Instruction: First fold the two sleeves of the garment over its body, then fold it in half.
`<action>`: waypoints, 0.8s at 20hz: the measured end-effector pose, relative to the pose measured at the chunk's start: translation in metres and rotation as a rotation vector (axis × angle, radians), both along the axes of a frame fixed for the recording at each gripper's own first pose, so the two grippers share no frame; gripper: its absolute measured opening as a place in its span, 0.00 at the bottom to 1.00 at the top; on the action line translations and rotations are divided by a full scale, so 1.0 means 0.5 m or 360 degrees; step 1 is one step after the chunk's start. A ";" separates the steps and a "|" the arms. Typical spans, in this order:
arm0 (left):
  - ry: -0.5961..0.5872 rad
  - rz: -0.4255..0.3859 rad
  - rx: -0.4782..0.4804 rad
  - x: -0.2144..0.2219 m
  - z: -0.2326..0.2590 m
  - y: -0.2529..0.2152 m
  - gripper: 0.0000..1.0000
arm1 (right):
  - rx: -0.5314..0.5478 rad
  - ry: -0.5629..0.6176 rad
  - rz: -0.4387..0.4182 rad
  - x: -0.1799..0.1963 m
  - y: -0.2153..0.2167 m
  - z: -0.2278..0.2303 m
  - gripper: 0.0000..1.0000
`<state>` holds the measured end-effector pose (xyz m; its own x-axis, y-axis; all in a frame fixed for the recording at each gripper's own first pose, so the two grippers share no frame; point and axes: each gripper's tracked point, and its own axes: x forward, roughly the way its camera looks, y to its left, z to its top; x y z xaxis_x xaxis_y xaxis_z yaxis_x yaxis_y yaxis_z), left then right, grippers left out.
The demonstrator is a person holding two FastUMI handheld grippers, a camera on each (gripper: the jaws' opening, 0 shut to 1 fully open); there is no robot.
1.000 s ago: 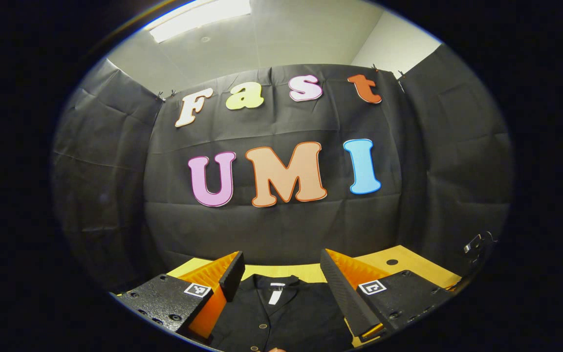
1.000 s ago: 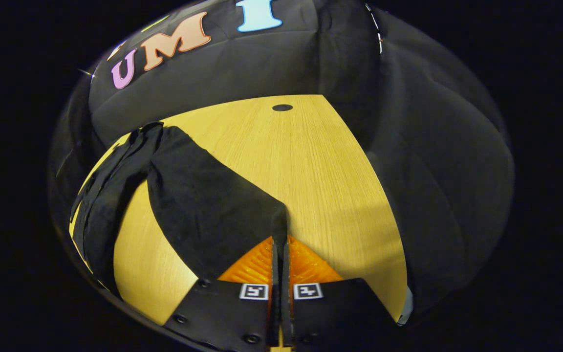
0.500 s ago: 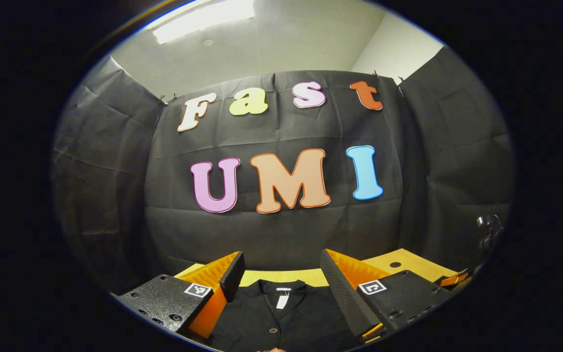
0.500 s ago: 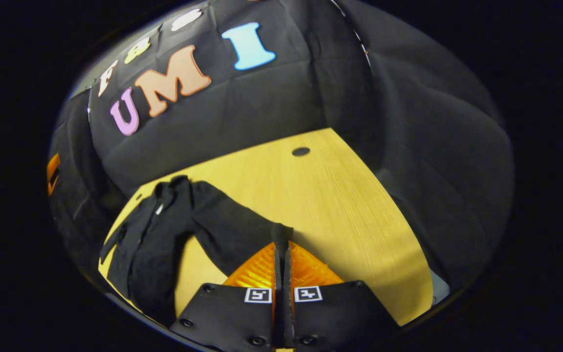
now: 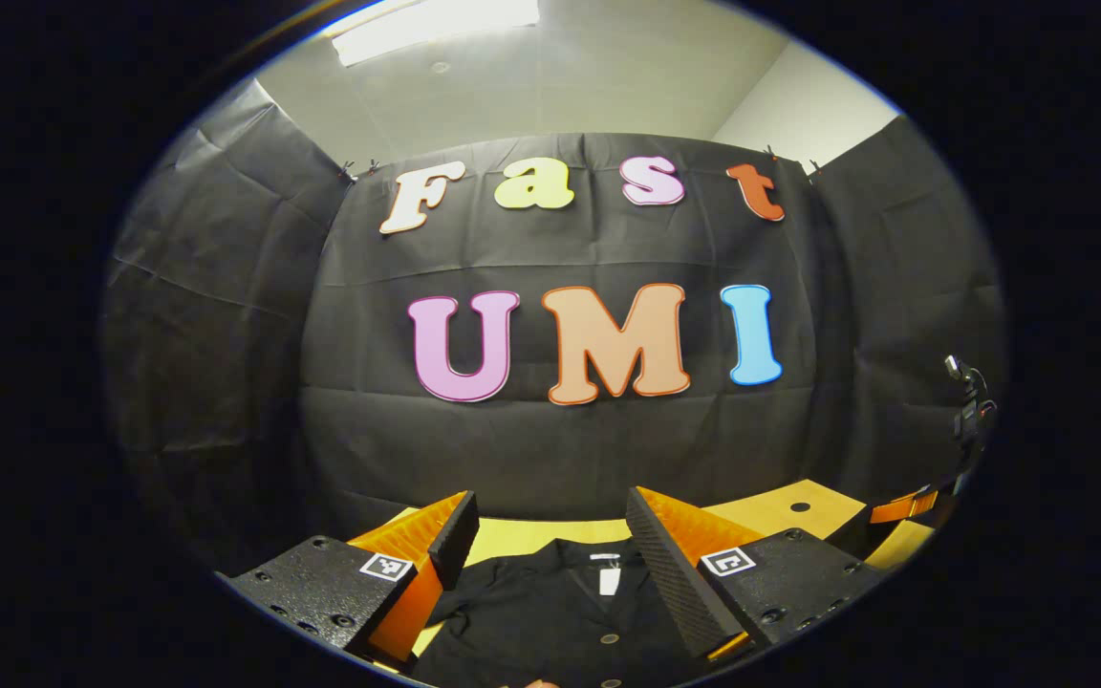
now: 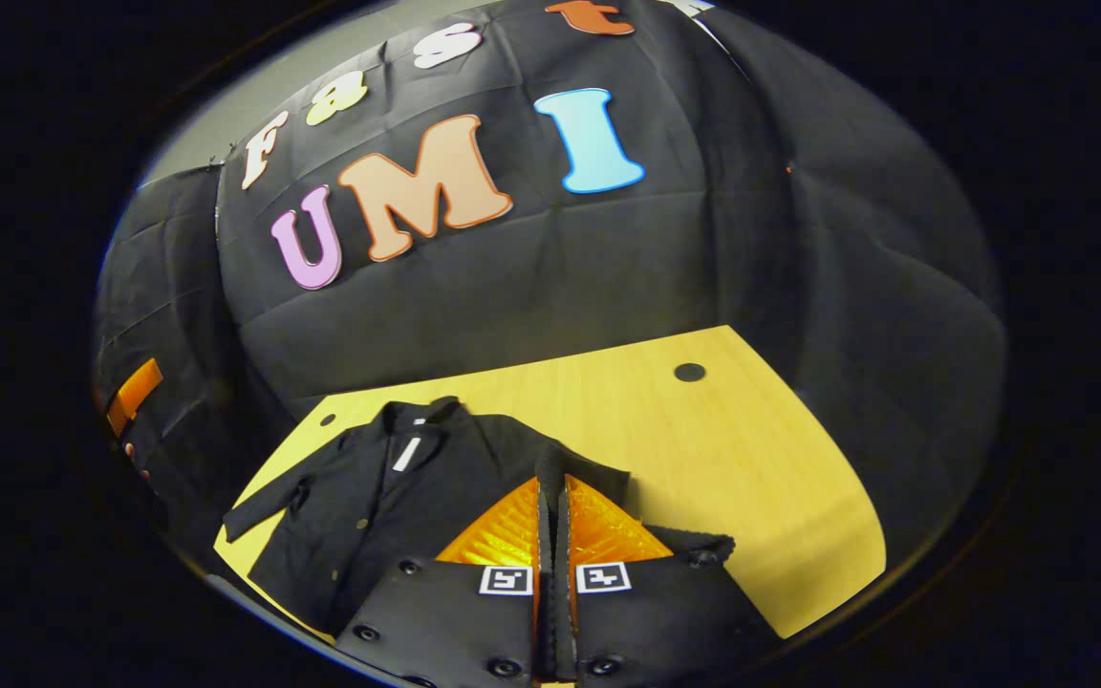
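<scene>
A black button-up shirt (image 6: 359,497) lies flat on the yellow wooden table (image 6: 703,449), collar toward the booth wall. My right gripper (image 6: 550,468) is shut on the shirt's right sleeve (image 6: 598,473), holding it lifted at the edge of the body. The other sleeve (image 6: 264,506) lies spread out to the left. In the left gripper view, my left gripper (image 5: 550,535) hovers open over the shirt's collar and button placket (image 5: 550,612), with nothing between its fingers. The white neck label (image 5: 608,580) sits just ahead of it.
A round dark hole (image 6: 689,372) marks the table near its far right corner. Black cloth walls close in the table at the back and sides. Bare tabletop (image 6: 751,497) stretches right of the shirt. The other gripper's orange part (image 5: 904,504) shows at the far right.
My right gripper has lifted the sleeve and carried it from the outstretched side in toward the shirt's body. My left gripper has shifted slightly and stays open.
</scene>
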<state>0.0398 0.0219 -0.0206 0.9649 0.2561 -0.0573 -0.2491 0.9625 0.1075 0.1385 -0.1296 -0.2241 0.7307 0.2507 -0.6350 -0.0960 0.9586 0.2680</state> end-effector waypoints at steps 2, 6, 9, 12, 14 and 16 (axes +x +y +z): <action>-0.0007 0.0014 -0.0008 -0.011 0.003 0.046 0.93 | 0.0034 -0.0027 0.0012 0.002 0.052 0.016 0.02; -0.0012 0.0025 -0.0026 -0.028 0.000 0.141 0.98 | 0.0017 -0.0086 0.0041 0.029 0.161 0.037 0.02; -0.0001 0.0027 -0.0046 -0.038 -0.009 0.213 0.98 | -0.0026 -0.0138 0.0092 0.047 0.254 0.052 0.00; 0.0011 0.0027 -0.0068 -0.050 -0.014 0.280 0.98 | -0.0022 -0.0151 0.0140 0.055 0.352 0.056 0.02; 0.0015 0.0045 -0.0072 -0.061 -0.018 0.323 0.94 | -0.0025 -0.0152 0.0186 0.056 0.416 0.055 0.02; 0.0021 0.0063 -0.0069 -0.078 -0.022 0.360 0.94 | -0.0027 -0.0146 0.0231 0.061 0.472 0.054 0.02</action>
<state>0.0010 0.2020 -0.0316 0.9532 0.2911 -0.0815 -0.2859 0.9557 0.0694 0.1688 0.1063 -0.1970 0.7427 0.3479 -0.5721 -0.2573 0.9371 0.2359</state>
